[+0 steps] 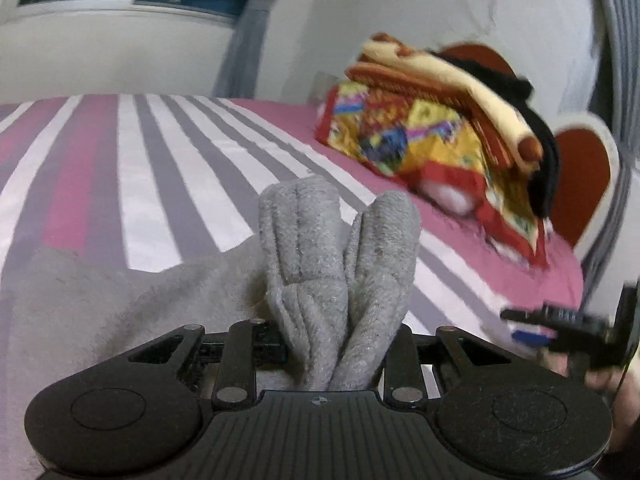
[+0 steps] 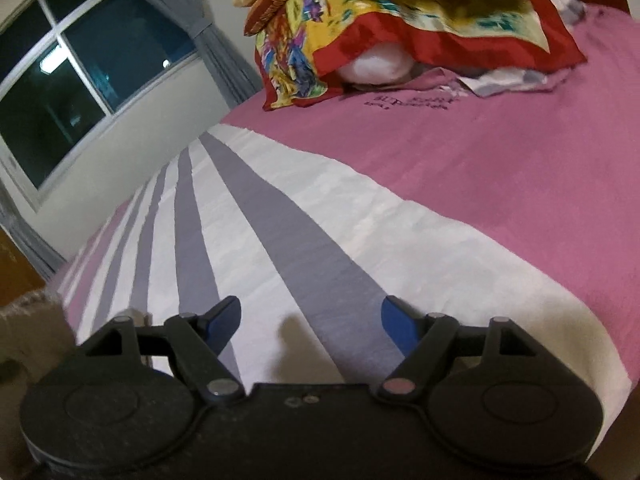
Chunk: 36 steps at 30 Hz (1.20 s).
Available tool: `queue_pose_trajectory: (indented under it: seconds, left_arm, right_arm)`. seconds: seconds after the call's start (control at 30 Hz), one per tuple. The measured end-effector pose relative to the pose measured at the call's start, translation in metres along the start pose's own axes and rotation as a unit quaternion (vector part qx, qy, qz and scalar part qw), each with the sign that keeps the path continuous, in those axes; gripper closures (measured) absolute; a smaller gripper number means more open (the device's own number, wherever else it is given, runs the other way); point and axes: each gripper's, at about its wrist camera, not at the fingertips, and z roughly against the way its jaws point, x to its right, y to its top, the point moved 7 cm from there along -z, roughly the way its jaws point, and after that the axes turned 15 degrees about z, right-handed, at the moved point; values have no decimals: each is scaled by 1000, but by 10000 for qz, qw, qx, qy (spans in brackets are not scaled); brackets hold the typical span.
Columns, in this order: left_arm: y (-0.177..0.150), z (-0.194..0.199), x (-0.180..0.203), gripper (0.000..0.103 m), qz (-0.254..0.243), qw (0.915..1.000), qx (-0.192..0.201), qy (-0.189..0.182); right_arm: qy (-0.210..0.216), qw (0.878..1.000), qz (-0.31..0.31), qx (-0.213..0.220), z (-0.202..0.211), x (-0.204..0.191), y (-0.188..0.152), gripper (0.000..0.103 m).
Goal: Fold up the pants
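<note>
In the left wrist view my left gripper (image 1: 338, 344) is shut on a bunched fold of the grey fleece pants (image 1: 340, 248), which stands up between the jaws. More grey pants fabric (image 1: 100, 304) spreads to the left over the striped bed. My right gripper (image 1: 560, 322) shows at the right edge of that view, blurred. In the right wrist view my right gripper (image 2: 310, 324) is open and empty, its blue fingertips (image 2: 398, 322) spread above the striped bedspread (image 2: 280, 220). A corner of grey fabric (image 2: 28, 320) lies at the far left.
A stack of colourful folded blankets and a pillow (image 1: 440, 132) sits at the head of the bed, also shown in the right wrist view (image 2: 400, 28). A red heart-shaped headboard (image 1: 580, 184) is behind it. A dark window (image 2: 80, 80) and grey curtain (image 2: 224, 56) are on the far wall.
</note>
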Motion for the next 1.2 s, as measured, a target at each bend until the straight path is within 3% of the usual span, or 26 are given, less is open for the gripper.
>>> queue_pose_trajectory:
  seconds: [0.17,0.23,0.3,0.37,0.4,0.5,0.67,0.77,0.83,0.9,1.0,1.07,1.2]
  left_arm:
    - [-35,-32,10,74,-428,9974,-536,243]
    - [-45,-42,12,59,-518,9956,-740,265]
    - [-55,-51,18,29,-530,9949,-843,164]
    - [-60,-56,29,11,-481,9945,-934,-2]
    - [-62,-57,35,9,-515,9943,-934,-9]
    - [-54,-44,42,9,-273,9976,-633,-34]
    - [-24,33,9,9,107,9986,424,297]
    - [-27,90,-35,9,277,9913,914,901]
    - [-42,126,-67,9,541,9842,1098,1276]
    - [-62,157,-97,9,777,9744,1192,1743]
    - [-93,188,-125,9,1191,9670,1205,1905]
    - [-113,198,-132,9,1209,9674,1105,1934]
    - [-138,183,-125,9,879,9763,746,1831]
  right_arm:
    - [66,9999,94,-11,-2,-5,0,25]
    - [86,9999,60,-27,-4,-3,0,24]
    - [103,9999,3,-18,-4,-2,-1,25]
    - [93,10000,-34,-1,-3,-1,-1,25]
    - [81,10000,-34,-2,-2,-1,-1,25]
    - [23,10000,-6,30,4,-1,0,25]
    - [267,9993,216,179,45,-10,-4,25]
    - [479,9982,279,223,63,-24,-6,30]
    - [661,9970,315,242,70,-39,-5,39]
    - [893,9947,449,248,74,-60,-5,46]
    - [1190,9903,690,195,75,-96,-8,51]
    - [1380,9872,794,125,73,-117,-11,52]
    - [1787,9782,1061,-59,67,-163,-17,53]
